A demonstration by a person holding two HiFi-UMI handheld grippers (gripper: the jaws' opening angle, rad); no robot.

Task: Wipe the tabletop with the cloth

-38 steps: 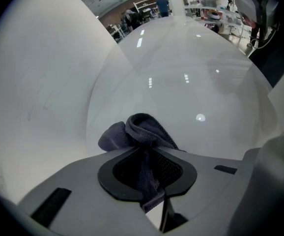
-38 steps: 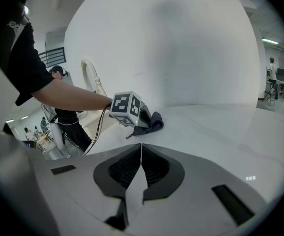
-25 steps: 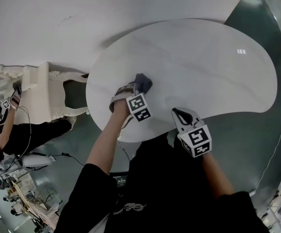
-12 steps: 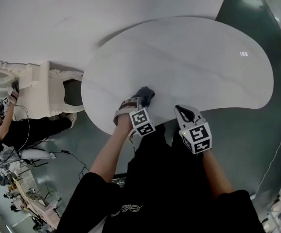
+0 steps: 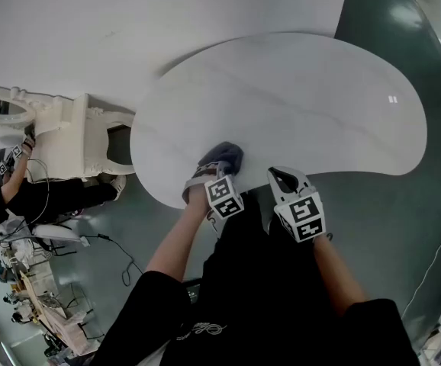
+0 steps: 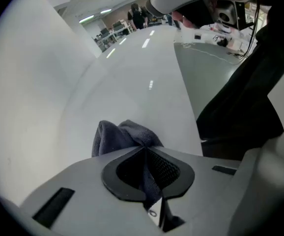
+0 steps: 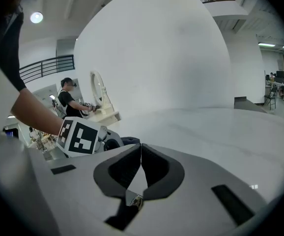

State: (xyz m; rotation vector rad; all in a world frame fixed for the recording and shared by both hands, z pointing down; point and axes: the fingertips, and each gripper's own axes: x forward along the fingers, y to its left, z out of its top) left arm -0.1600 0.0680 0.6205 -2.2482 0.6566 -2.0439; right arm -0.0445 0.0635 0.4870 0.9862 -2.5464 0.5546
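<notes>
The left gripper [image 6: 145, 151], whose fingers have just been closing, pinches the dark cloth [image 5: 225, 157] at the white table's [image 5: 297, 105] near edge. The right gripper [image 7: 140, 150] has its fingers clenched and empty.

The cloth [image 5: 225, 157] is dark blue-grey, bunched into a crumpled wad. It sits on the glossy white kidney-shaped table [image 5: 297, 97], close to its near edge, just below centre in the head view. The left gripper [image 6: 145, 154] pinches one fold, its jaws having just been closing on it.
</notes>
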